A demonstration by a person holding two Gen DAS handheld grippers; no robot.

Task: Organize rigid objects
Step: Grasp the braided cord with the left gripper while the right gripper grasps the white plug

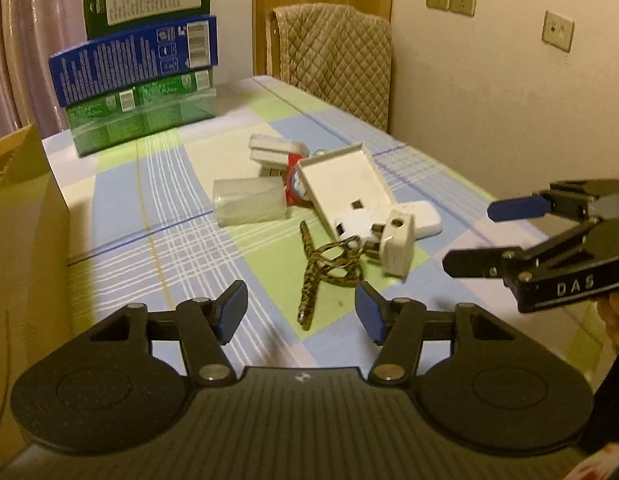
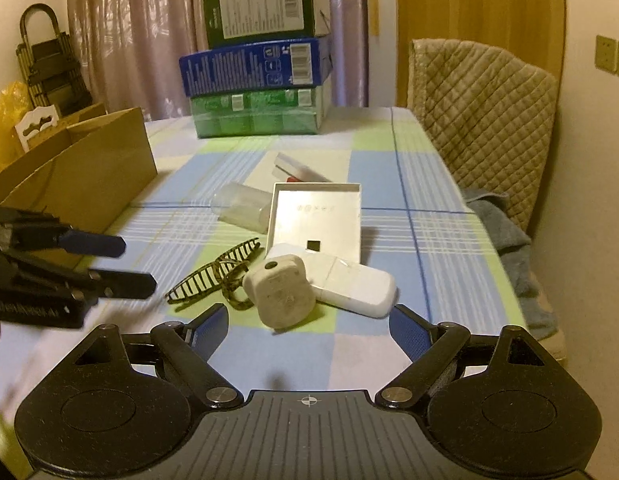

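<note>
A pile of small items lies mid-table: a white plug adapter point(image 2: 279, 294), a flat white device point(image 2: 355, 286), a white box lid point(image 2: 317, 220), a clear plastic cup point(image 2: 241, 208) on its side, a tortoiseshell hair claw point(image 2: 213, 276) and a small white box point(image 1: 275, 150). My left gripper point(image 1: 301, 312) is open and empty, just short of the hair claw point(image 1: 323, 272). My right gripper point(image 2: 307, 330) is open and empty, just short of the plug adapter point(image 1: 395, 246). Each gripper shows in the other's view, the right one point(image 1: 481, 236) and the left one point(image 2: 125, 264).
A stack of three boxes point(image 2: 261, 64) stands at the table's far end. An open cardboard box point(image 2: 81, 176) sits on the left. A quilted chair point(image 2: 481, 120) and a grey cloth point(image 2: 505, 236) are at the right edge. The table has a checked cloth point(image 2: 421, 184).
</note>
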